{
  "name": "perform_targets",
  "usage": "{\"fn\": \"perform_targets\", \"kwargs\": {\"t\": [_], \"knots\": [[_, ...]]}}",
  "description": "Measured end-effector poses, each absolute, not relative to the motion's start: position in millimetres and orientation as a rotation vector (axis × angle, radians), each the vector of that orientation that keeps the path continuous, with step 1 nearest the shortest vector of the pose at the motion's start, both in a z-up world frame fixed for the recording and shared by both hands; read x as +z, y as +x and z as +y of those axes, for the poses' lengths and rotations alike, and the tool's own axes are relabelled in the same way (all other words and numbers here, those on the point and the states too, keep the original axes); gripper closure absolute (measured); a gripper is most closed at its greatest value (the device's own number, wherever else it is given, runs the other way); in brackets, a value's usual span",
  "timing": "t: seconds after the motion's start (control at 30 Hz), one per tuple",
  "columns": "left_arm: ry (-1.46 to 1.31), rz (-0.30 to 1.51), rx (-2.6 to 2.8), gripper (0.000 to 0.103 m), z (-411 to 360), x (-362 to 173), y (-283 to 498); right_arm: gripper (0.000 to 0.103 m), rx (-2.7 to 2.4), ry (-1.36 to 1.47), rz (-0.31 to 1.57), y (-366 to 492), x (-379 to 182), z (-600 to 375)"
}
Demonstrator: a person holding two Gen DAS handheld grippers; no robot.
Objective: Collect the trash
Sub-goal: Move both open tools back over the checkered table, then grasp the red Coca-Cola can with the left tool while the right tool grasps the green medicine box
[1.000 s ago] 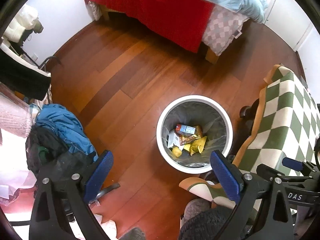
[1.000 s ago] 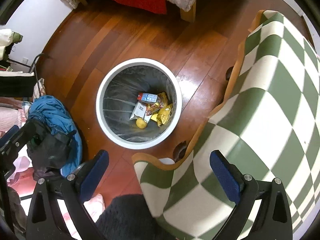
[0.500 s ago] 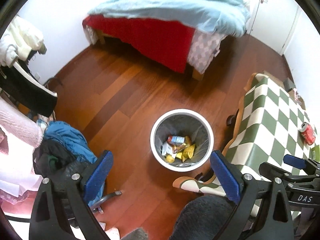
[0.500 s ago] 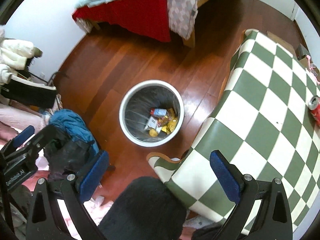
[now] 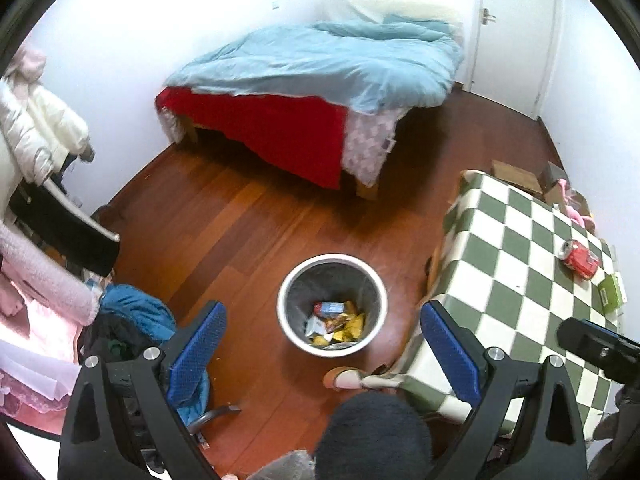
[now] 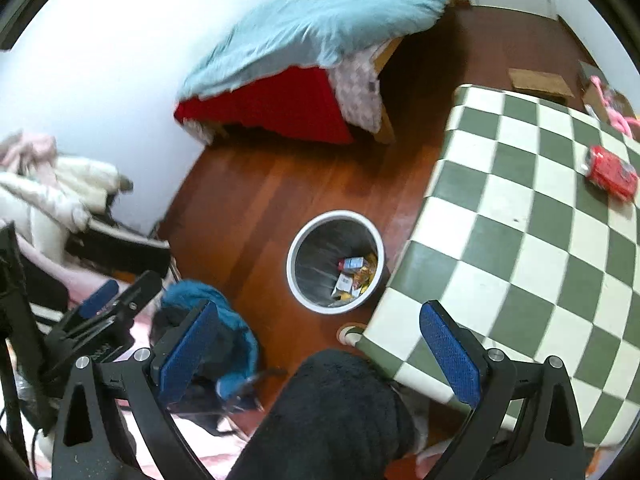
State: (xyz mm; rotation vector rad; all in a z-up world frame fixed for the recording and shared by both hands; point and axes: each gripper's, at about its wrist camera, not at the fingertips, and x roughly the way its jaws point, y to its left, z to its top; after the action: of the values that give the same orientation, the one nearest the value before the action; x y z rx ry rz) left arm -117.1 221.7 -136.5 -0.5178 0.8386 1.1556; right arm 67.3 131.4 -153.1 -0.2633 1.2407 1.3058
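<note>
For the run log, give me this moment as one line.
left gripper open | right gripper open | bin holds wrappers | red can on table

A home bedroom: a bed with a blue duvet, clothes piled left of it.

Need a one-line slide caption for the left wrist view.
Open left gripper above a white trash bin holding wrappers, beside a checkered table with a red can.

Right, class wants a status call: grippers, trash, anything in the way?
Left gripper open, empty. Right gripper open, empty. Red can lying on checkered table; bin on floor holds wrappers. Nothing visibly in the way.
</note>
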Motion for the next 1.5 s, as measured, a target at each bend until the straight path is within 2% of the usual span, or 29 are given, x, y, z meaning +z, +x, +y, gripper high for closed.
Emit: {"fn": "perform_targets", "kwargs": {"t": [0.13,0.23,0.4,0.6,0.77,1.03,1.07,1.1,1.13,1.3,1.5], "knots": [[-0.502,0.864,1.116,0.004,217,-148,-70,0.001,1.2,-0.159,1.275,121,-161,95],[-0.503,0.909,1.037,0.0,214,-168,-15,0.001,1.07,-0.11,1.306,174,-175,66],[-0.49,1.004,0.898,0.0,201,-210,91,0.001,0.802,-0.034,1.359,286,-212,17],[-0.377,1.117,0.783,0.0,180,-244,211,0.001,0.547,-0.203,1.329,425,-253,-10],[-0.318,1.163,0.736,0.0,174,-257,277,0.001,0.504,-0.382,1.332,505,-281,2],[0.051,1.188,0.547,0.0,158,-264,347,0.002,0.554,-0.556,1.437,562,-332,36],[0.152,1.197,0.499,0.0,151,-263,359,0.004,0.558,-0.55,1.448,563,-336,37],[0.211,1.202,0.472,0.0,148,-263,367,0.015,0.559,-0.534,1.463,565,-338,34],[0.282,1.203,0.424,0.0,143,-262,376,0.016,0.547,-0.525,1.472,565,-339,29],[0.582,1.25,0.155,0.0,114,-276,413,0.016,0.513,-0.43,1.523,568,-338,-3],[0.719,1.404,-0.038,0.001,107,-321,436,0.016,0.521,-0.341,1.557,567,-343,-28]]}}
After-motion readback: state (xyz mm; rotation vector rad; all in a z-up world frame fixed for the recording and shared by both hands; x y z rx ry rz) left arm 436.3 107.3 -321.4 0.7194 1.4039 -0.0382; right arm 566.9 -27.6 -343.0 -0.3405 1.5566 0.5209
